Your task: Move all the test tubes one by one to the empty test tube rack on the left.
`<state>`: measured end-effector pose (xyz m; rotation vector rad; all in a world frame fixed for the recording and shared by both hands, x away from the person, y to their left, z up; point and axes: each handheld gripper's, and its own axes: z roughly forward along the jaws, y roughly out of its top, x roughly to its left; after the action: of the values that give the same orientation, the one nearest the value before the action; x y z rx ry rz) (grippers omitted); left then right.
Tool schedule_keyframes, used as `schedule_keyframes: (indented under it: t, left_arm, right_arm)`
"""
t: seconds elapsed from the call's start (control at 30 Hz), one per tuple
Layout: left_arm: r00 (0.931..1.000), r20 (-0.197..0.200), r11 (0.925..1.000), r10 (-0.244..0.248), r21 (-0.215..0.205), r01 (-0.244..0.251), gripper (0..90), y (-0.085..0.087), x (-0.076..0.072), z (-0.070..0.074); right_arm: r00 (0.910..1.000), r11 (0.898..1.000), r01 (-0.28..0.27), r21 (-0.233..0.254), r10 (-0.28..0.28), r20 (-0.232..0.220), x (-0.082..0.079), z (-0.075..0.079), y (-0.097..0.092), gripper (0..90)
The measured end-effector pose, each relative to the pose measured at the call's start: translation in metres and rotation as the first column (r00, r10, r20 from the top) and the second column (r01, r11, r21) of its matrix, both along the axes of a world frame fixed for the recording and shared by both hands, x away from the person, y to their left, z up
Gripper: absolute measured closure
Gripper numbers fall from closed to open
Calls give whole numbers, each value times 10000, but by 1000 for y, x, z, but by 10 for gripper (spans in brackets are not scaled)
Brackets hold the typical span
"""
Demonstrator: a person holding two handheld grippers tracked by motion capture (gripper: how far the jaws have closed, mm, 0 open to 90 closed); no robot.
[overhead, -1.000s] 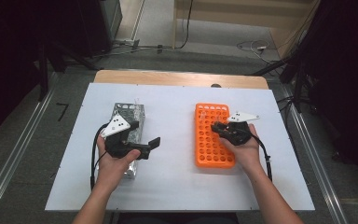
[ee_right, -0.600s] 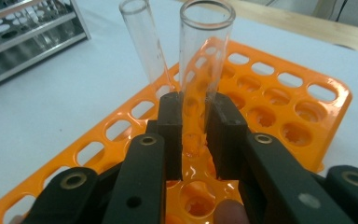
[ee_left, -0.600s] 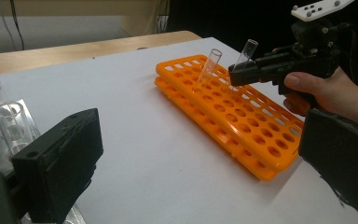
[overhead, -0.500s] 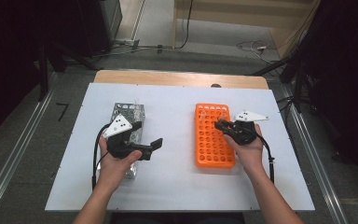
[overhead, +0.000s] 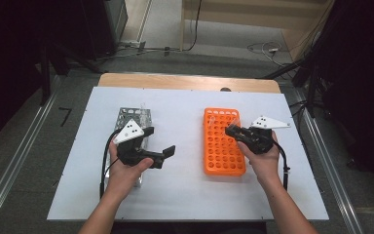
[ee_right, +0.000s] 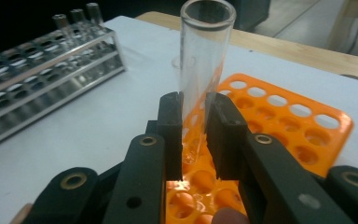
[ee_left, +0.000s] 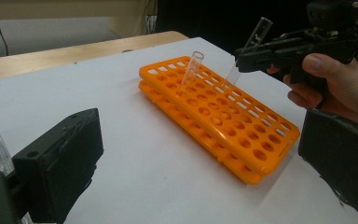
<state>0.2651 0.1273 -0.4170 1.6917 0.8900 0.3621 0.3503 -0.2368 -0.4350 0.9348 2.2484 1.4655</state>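
I am working in what looks to me like a laboratory set up for recording. On the white worktop (overhead: 185, 195) there is an orange tube rack (overhead: 224, 151) under my right fingers and a metal tube rack (overhead: 135, 117) just beyond my left fingers, with glass test tubes (ee_right: 77, 21) standing in it. Around the worktop I see aluminium frame rails (overhead: 9, 180), black curtains (overhead: 24, 39) on both sides, and cables (overhead: 260, 48) lying on the grey floor (overhead: 214, 34) far beyond the fingers.
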Motion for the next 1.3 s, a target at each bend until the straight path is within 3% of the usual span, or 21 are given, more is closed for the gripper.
schedule_keyframes:
  t: [0.5, 0.93, 1.13, 1.3]
  left_arm:
    - [9995, 26, 9995, -304, -22, 304, 4, -9, 0, 2]
    - [9977, 128, 9978, -660, 13, 660, 33, -19, -4, 5]
    - [9955, 186, 9957, -925, 31, 925, 69, -26, -7, 6]
    - [9948, 174, 9948, -1000, 193, 997, 153, -33, -9, 6]
  right_arm:
    - [9902, 9905, -1365, -134, 1361, -301, -23, 7, 25, 737]
    - [9716, 9715, -2338, -390, 2319, -475, -38, 6, 49, 738]
    - [9617, 9608, -2713, -564, 2683, -561, -45, 4, 60, 738]
    - [9549, 9533, -2946, -659, 2910, -591, -49, 3, 68, 738]
